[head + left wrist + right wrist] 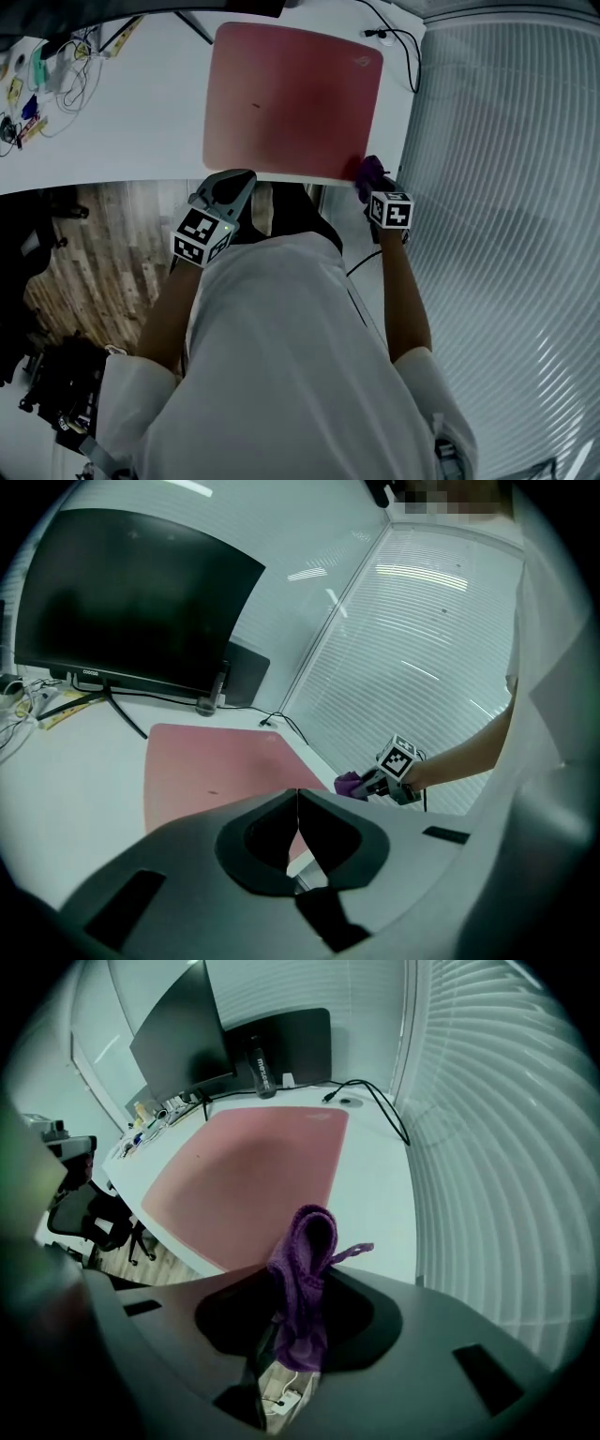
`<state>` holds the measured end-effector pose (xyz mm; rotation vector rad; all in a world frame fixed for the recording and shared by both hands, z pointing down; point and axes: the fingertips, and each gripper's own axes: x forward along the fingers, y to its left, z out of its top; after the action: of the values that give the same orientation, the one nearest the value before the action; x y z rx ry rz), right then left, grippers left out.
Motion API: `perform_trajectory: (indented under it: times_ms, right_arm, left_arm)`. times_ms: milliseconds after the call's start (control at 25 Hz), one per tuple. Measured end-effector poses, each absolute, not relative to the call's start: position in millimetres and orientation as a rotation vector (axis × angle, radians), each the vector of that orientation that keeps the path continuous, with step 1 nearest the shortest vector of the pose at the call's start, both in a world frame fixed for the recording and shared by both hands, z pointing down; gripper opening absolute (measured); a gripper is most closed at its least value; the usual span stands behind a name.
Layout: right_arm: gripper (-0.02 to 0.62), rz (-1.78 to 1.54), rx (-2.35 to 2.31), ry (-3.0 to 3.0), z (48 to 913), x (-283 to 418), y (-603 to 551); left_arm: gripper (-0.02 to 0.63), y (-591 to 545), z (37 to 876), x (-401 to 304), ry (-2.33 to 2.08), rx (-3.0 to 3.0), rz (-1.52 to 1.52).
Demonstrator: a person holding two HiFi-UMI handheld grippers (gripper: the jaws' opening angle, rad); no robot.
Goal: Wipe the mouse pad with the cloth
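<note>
The head view shows the whole mouse pad (291, 98): a flat, reddish rectangle with rounded corners that lies on the white surface (122, 122). A small dark speck marks it left of centre. That view does not show how either pair of jaws stands. The left gripper view does: the left tongs (298, 827) are pressed together with nothing between them, just off the pad's near edge. The right gripper view shows the right tongs (300, 1316) clamped on the cloth (307, 1260), a purple knitted fabric folded into an upright loop with one loose strand. In the head view the cloth sits at the pad's near right corner, but no view confirms whether it touches the pad. Only the two gripper views show the dark monitor (131, 602) beyond the pad's far edge. Only the right gripper view shows a dark bottle (261, 1071) there. A black cable (375, 1101) curves past the pad's far right corner. Small items left of the pad are too small to identify.
</note>
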<state>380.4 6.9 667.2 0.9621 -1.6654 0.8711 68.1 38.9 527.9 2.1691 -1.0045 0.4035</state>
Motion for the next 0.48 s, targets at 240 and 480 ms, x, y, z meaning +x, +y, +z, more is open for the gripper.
perform_trajectory:
  times_ms: [240, 480]
  right_arm:
    - [0.138, 0.897, 0.946, -1.631, 691, 378, 2]
    - [0.138, 0.879, 0.957, -1.598, 692, 361, -6]
  left_arm:
    - [0.018, 46, 534, 50, -1.073, 2.121, 0.393]
    - [0.018, 66, 539, 30, -1.116, 2.079, 0.387]
